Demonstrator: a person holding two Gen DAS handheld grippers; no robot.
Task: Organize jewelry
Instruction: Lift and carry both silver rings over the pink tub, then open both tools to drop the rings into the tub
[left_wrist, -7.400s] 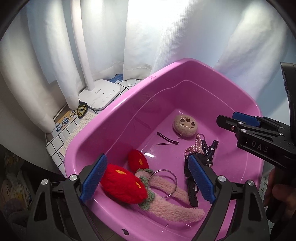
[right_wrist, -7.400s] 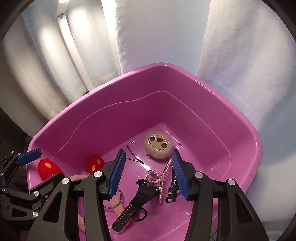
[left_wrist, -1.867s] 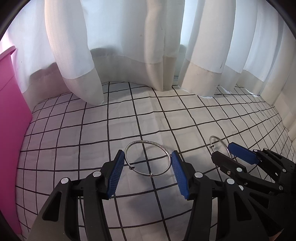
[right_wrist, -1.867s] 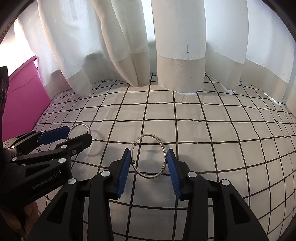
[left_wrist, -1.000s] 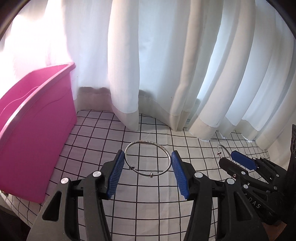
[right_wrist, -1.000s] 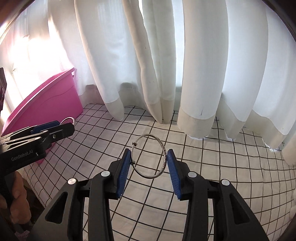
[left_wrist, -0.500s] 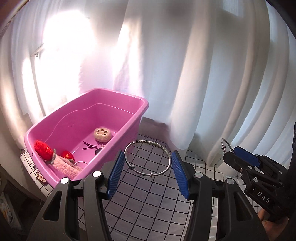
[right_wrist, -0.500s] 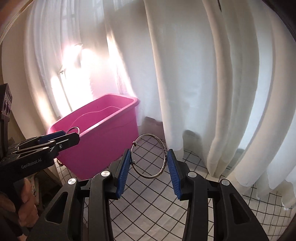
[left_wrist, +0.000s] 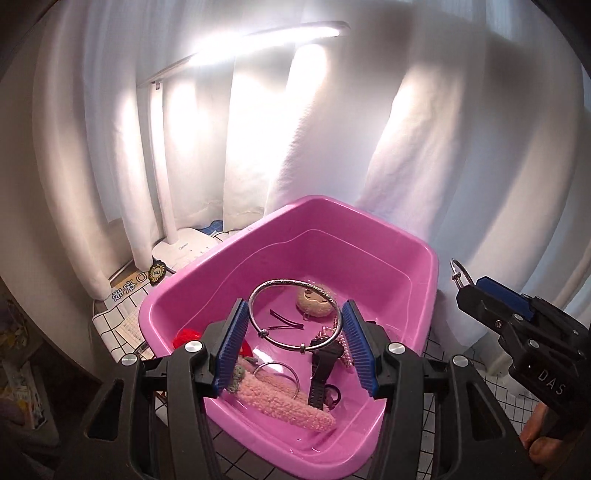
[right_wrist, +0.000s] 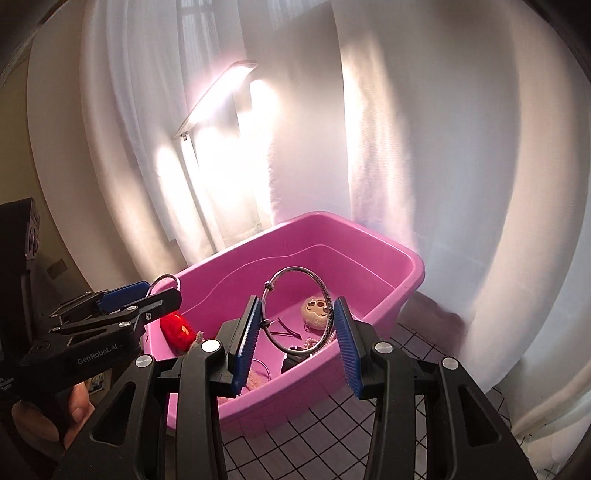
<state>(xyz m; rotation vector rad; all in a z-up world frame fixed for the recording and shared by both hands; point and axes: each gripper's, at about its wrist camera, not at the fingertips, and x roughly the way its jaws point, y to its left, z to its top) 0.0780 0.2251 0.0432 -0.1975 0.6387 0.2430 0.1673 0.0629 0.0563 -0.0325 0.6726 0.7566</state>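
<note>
My left gripper is shut on a silver bangle and holds it above the pink tub. My right gripper is shut on a second silver bangle, held upright over the tub's near right side. The right gripper also shows in the left wrist view, right of the tub. The left gripper shows in the right wrist view. In the tub lie a third bangle, a black watch, a pearl piece, hairpins, a beige plush and a pink plush band.
A lit white desk lamp stands behind the tub on the left, over paper cards. White curtains hang behind. The tub rests on a white cloth with a black grid. A red plush lies at the tub's left end.
Both grippers, each holding its bangle, have swung from over the checked cloth back to the pink tub. The tub is now close below them.
</note>
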